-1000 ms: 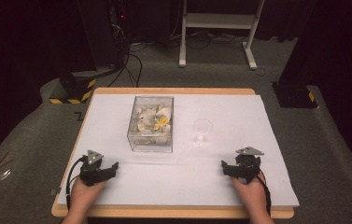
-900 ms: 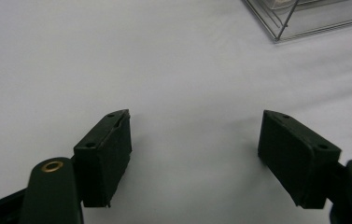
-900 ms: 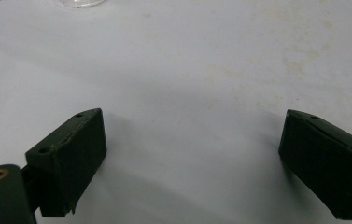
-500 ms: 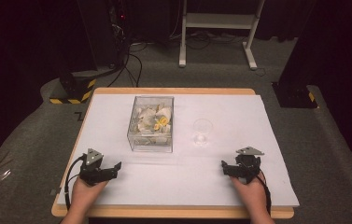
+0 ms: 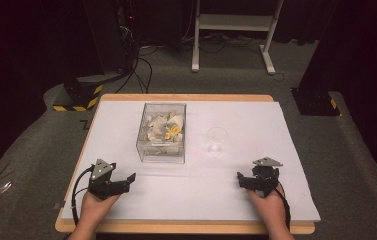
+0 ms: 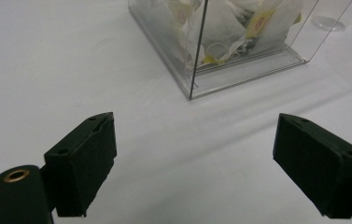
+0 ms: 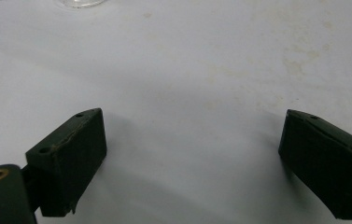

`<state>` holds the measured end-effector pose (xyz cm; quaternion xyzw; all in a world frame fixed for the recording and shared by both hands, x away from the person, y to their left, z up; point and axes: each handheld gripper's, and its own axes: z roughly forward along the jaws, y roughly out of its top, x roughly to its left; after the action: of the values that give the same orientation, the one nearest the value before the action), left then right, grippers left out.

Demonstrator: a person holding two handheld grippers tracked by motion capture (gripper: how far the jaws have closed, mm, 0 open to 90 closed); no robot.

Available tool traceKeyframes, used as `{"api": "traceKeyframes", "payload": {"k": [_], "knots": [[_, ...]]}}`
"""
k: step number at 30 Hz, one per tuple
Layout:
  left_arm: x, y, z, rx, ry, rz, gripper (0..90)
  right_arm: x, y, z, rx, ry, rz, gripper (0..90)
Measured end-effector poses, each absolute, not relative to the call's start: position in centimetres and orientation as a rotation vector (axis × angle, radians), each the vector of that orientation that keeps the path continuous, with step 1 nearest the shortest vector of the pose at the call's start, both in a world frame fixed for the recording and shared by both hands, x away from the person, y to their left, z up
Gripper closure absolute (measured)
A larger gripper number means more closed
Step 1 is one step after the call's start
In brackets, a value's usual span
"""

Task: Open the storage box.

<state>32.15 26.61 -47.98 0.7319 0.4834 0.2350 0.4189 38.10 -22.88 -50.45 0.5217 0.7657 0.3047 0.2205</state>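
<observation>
Both tongs, left (image 5: 126,181) just opened and right (image 5: 244,181), gape empty; box (image 5: 162,131) contents blur behind clear walls.

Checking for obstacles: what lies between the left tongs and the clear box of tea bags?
Nothing: bare white table cover separates the open left tongs from the clear box in the left gripper view.

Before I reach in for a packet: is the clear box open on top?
Open: the box shows no lid in the high view, and the packets inside look uncovered.
</observation>
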Motion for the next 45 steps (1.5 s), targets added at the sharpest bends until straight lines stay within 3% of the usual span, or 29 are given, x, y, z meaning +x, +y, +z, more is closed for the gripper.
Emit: {"api": "traceKeyframes", "payload": {"k": [13, 45], "knots": [[31.5, 24.9, -46.9, 1.823, 1.111, 0.568, 8.3, 38.1, -22.9, -50.5, 1.442, 2.117, 0.842, 7.6], [34.0, 19.6, -46.4, 1.866, 1.012, 0.545, 12.0, 38.1, -22.9, -50.5, 1.440, 2.115, 0.842, 7.7]]}}
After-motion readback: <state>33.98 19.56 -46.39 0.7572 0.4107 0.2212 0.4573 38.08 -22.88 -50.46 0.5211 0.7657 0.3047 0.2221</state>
